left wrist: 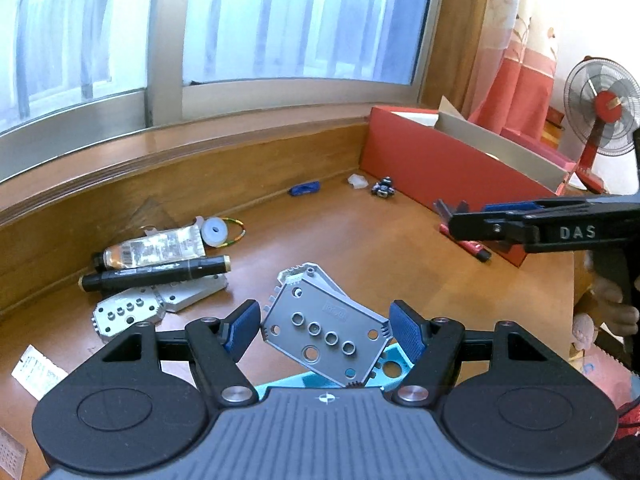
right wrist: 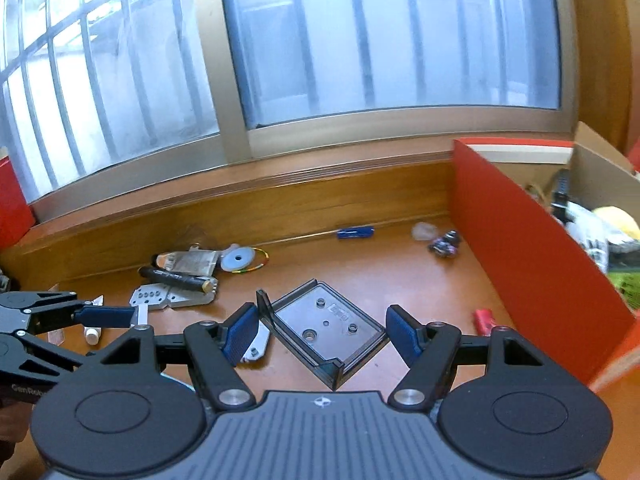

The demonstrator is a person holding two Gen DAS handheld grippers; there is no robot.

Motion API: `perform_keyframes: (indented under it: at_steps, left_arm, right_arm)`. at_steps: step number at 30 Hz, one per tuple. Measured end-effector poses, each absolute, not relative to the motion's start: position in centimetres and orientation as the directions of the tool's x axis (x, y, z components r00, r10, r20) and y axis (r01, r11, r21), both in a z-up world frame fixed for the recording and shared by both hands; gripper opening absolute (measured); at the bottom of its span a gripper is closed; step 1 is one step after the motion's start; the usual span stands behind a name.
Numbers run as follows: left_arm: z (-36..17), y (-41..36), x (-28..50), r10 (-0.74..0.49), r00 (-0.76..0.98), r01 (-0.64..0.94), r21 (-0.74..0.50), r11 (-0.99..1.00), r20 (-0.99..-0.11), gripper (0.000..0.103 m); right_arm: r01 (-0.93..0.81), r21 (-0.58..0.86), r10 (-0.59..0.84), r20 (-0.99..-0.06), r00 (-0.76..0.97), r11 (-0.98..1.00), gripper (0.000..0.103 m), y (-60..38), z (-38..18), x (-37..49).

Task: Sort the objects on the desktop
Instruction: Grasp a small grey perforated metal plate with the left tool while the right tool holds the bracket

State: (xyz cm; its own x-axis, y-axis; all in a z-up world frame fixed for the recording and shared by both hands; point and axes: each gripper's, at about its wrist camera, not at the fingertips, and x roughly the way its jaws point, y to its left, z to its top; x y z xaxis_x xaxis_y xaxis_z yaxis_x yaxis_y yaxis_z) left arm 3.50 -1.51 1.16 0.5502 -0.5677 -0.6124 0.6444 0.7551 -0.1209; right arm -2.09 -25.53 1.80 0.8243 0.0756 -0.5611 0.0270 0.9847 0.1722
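Between the blue pads of my left tool [left wrist: 325, 322] I am holding a flat grey metal plate with a row of round holes [left wrist: 316, 332]. The pads are pressing on its two short edges, and it is tilting up off the brown wooden table [left wrist: 340, 232], above a turquoise plastic piece [left wrist: 394, 362]. My right tool [right wrist: 322, 330] is clamping a smoky dark translucent plastic tray [right wrist: 332, 320] by opposite corners, one flap standing upright beside the left pad.

I am judging this to be the carrying step: both pieces are gripped and are heading for a sorting place, most likely the open red cardboard box [right wrist: 532, 248] at the right, which is already holding mixed items.

Next I am needing to bring each tool over the red wall, clear its rim, keep the two loads from knocking together, and only then let the pads part. More clutter, such as a black marker pen [left wrist: 156, 274] and a second grey plate [left wrist: 132, 312], is waiting on the table.
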Motion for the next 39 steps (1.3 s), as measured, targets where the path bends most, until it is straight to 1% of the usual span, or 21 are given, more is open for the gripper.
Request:
perform_keyframes:
  at_steps: [4, 9, 20, 22, 29, 33, 35, 39]
  left_arm:
    - [1.2, -2.4, 2.8, -0.551, 0.556, 0.637, -0.107, 0.764, -0.622, 0.071]
    - [1.4, -3.8, 2.2, -0.527, 0.568, 0.629, -0.078, 0.773, -0.632, 0.071]
    - [1.7, -9.1, 1.9, -0.482, 0.595, 0.581, -0.071, 0.811, -0.643, 0.071]
    - [1.7, -10.1, 1.8, -0.473, 0.600, 0.572, -0.068, 0.818, -0.645, 0.069]
    - [2.1, -13.1, 1.9, -0.440, 0.634, 0.527, -0.061, 0.848, -0.636, 0.069]
    - [1.7, -14.3, 2.0, -0.408, 0.645, 0.493, -0.056, 0.868, -0.646, 0.069]
    - [1.2, -14.9, 2.1, -0.387, 0.644, 0.480, -0.045, 0.876, -0.660, 0.071]
    - [-0.2, -16.1, 2.5, -0.350, 0.638, 0.466, -0.018, 0.884, -0.686, 0.083]
  right_arm:
    - [0.030, 0.166, 0.071, -0.570, 0.819, 0.986, 0.072, -25.8, 1.6, -3.1]
    - [0.006, 0.186, 0.102, -0.567, 0.817, 0.982, 0.072, -26.2, 1.4, -3.5]
    - [-0.089, 0.202, 0.190, -0.565, 0.803, 0.975, 0.072, -29.8, 2.2, -3.3]
    - [-0.103, 0.214, 0.209, -0.564, 0.799, 0.971, 0.072, -30.7, 2.3, -3.0]
    - [-0.180, 0.222, 0.276, -0.545, 0.792, 0.958, 0.072, -33.3, 2.9, -2.3]
    - [-0.228, 0.221, 0.314, -0.542, 0.780, 0.948, 0.072, -34.7, 3.1, -1.8]
    - [-0.250, 0.224, 0.334, -0.544, 0.770, 0.942, 0.072, -35.4, 3.0, -1.5]
    - [-0.289, 0.236, 0.373, -0.555, 0.744, 0.928, 0.072, -36.4, 2.7, -1.0]
